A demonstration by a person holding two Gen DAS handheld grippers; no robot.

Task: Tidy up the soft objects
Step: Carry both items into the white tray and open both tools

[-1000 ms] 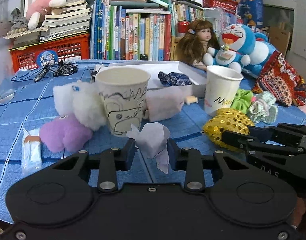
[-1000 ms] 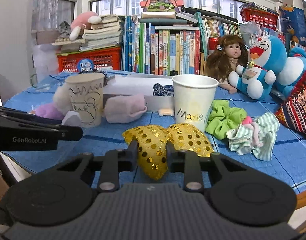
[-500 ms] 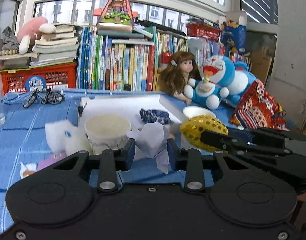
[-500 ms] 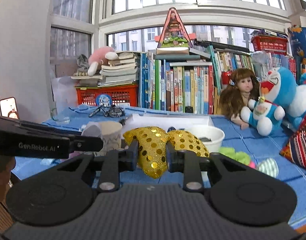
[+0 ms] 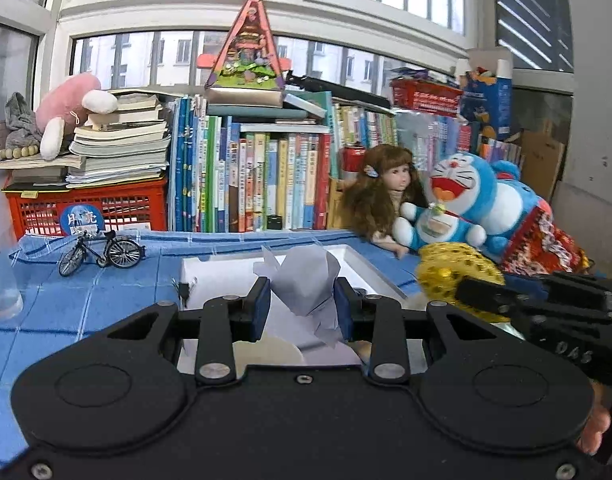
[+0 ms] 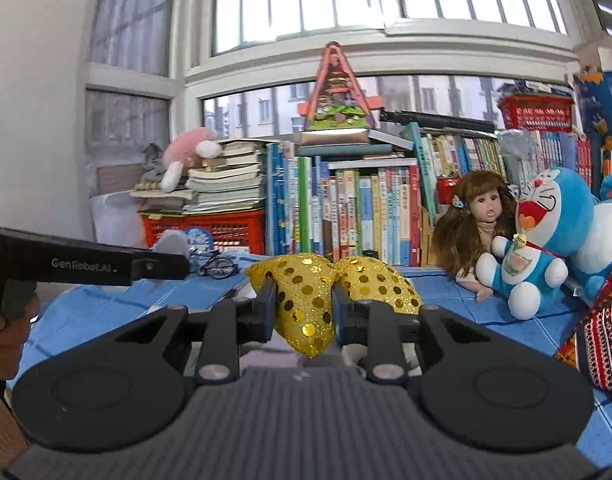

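Glittery sequined gold cloth pouch; matt crumpled white tissue.

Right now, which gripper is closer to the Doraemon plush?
Right. The right gripper, holding the gold sequin piece, sits just beside the Doraemon plush; the left gripper, clamping white tissue, is farther left over the white tray.

Child's room at home, crammed bookshelf, doll, plush toys

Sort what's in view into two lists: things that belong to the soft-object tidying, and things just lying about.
In the job:
- crumpled white tissue wad, pinched by the left gripper
- gold sequinned fabric scrunchie, pinched by the right gripper
- shallow white tray

Lying about:
- small black toy bicycle
- brown-haired doll
- blue Doraemon plush
- upright row of books
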